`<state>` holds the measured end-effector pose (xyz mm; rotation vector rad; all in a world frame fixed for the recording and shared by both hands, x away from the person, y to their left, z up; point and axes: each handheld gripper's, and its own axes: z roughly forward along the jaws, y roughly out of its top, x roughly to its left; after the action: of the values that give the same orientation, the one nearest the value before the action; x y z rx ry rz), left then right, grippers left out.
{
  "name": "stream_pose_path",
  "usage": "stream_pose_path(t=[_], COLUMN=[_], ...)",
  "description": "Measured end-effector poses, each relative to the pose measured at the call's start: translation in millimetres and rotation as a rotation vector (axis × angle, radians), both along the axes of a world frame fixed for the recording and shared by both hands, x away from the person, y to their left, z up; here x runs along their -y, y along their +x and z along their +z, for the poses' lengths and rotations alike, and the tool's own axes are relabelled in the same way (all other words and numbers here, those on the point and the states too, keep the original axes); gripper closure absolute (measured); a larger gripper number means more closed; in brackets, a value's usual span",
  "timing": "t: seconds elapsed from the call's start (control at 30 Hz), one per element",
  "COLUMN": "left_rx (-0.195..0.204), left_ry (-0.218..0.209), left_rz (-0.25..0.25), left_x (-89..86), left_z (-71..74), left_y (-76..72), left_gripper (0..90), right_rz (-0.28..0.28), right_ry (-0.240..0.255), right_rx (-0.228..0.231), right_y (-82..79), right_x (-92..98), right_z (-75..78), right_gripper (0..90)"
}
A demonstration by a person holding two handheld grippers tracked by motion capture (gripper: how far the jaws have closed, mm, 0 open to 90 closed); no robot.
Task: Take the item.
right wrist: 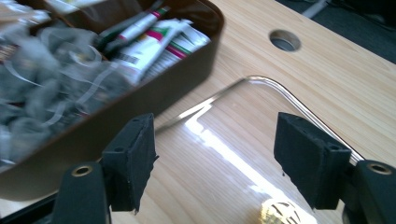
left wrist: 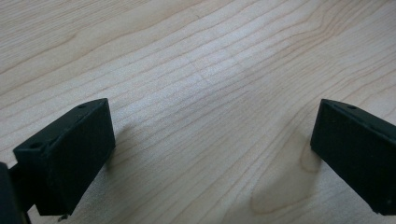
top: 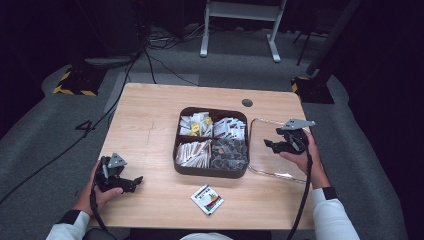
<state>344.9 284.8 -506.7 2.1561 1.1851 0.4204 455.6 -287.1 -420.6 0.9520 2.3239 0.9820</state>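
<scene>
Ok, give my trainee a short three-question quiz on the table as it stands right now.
1. True or false: the clear plastic lid lies right of the dark brown four-compartment tray.
2. How do the right tongs stand: A open, B shut on a packet?
3. What lies on the wooden table in front of the tray?

Key: 1 true. 2 A. 3 a small white packet with red and green print.
</scene>
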Motion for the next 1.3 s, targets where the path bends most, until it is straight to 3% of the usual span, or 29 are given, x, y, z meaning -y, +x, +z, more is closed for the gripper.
stream_pose_path(t=[0.4,0.73,1.17,1.3], left_rx=[0.000,0.000,0.000,0.000], left_ry=[0.000,0.000,0.000,0.001], left_rz=[0.000,0.000,-0.001,-0.001], left_x=[0.1,0.1,0.2,0.1], left_z=[0.0,0.0,0.0,0.0], left_y=[0.0,0.1,0.3,0.3], left_gripper=[0.0,0.0,0.0,0.0], right_rz=[-0.085,-0.152,-0.188,-0.182], right_ry=[-0.002,-0.009,0.001,0.031], right_rx=[-0.048,-0.109,-0.164,-0.175], right_y=[12.0,21.6,25.6,26.6], right_x=[21.5,40.5,52.3,56.0], right_z=[-16.2,-40.9,-61.2,-63.9], right_gripper=[30.8,34.0,44.0,44.4])
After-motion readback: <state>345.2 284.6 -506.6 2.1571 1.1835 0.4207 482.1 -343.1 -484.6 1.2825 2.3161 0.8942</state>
